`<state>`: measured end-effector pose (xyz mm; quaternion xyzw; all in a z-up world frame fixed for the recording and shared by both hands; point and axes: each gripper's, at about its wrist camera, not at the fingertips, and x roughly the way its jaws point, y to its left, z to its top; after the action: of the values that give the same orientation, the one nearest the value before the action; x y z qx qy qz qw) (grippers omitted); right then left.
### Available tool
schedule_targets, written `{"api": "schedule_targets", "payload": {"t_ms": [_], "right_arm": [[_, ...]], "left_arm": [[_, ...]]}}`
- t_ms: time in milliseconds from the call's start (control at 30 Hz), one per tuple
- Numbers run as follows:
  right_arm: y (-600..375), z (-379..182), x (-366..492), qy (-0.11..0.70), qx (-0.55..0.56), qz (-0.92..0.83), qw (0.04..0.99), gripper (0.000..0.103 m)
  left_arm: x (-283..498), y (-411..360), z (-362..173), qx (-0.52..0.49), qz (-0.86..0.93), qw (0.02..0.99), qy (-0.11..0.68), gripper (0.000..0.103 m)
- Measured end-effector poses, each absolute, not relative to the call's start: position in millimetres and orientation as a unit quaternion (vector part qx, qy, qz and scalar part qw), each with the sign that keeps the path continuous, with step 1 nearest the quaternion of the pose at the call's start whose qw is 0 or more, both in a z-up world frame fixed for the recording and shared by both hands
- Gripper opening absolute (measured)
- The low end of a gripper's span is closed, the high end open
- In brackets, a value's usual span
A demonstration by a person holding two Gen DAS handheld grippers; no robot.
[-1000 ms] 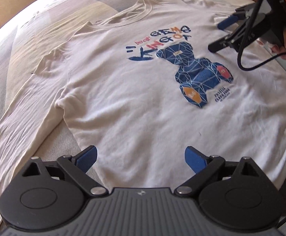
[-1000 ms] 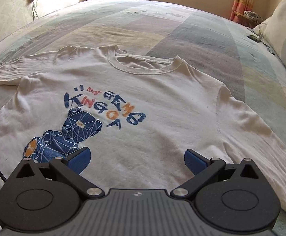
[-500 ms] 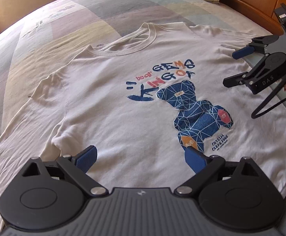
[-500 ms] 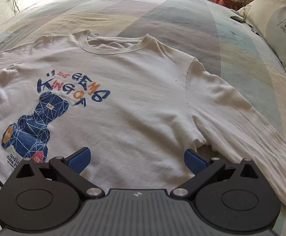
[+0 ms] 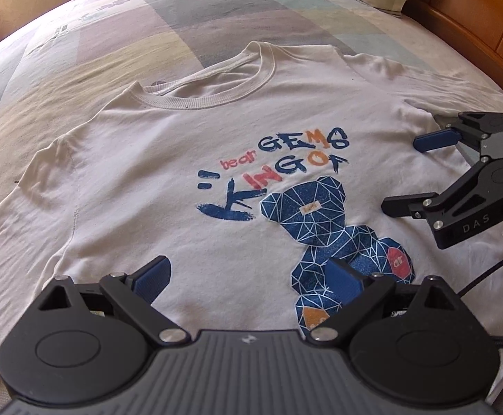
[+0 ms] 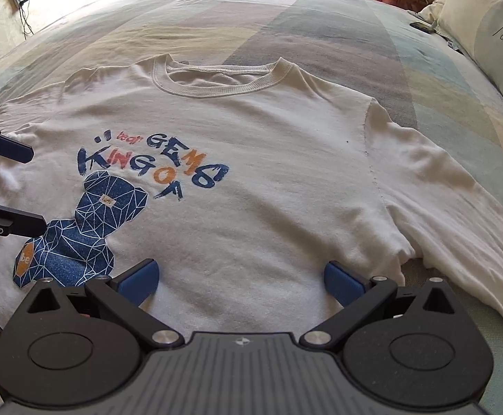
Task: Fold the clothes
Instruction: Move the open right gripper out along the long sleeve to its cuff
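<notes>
We've got both grippers, left [image 5: 248, 278] and right [image 6: 241, 278], spread wide over the white shirt's [image 6: 268, 159] lower half, nothing gripped.

Bed with pastel patchwork cover in grey, yellow and pale blue blocks [image 6: 320, 27] carries a white long-sleeved shirt with blue bear print [image 6: 268, 159], spread flat, front up, collar far, sleeves out to both sides. Cream pillow printed DREAMCITY [image 6: 493, 24] lies far right. Small dark object [image 6: 422, 26], unidentifiable, just beside the pillow.
</notes>
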<state>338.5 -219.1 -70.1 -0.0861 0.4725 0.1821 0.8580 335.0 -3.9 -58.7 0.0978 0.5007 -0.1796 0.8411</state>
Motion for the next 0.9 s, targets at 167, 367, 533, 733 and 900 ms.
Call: {"api": "schedule_targets", "payload": {"t_ms": [167,367,533,733,900], "right_arm": [[-218,-71,337,0.465,-0.081,0.171,0.865,0.103],[-217,-71,336,0.461,-0.081,0.169,0.867,0.103],[-217,-69,337,0.462,-0.081,0.173,0.866,0.103],[-251,-47,339,0.453,-0.023,0.173,0.874,0.103],[-327,-36,334,0.424,0.069,0.125,0.894,0.103]], "left_arm": [[337,-6,-62,0.091,-0.174,0.838,0.509,0.096],[339,-16,-62,0.091,-0.172,0.838,0.51,0.096],[339,-22,-54,0.098,-0.162,0.841,0.507,0.096],[343,-31,-49,0.08,-0.144,0.844,0.51,0.096],[351,-56,-47,0.077,-0.156,0.843,0.508,0.096]]}}
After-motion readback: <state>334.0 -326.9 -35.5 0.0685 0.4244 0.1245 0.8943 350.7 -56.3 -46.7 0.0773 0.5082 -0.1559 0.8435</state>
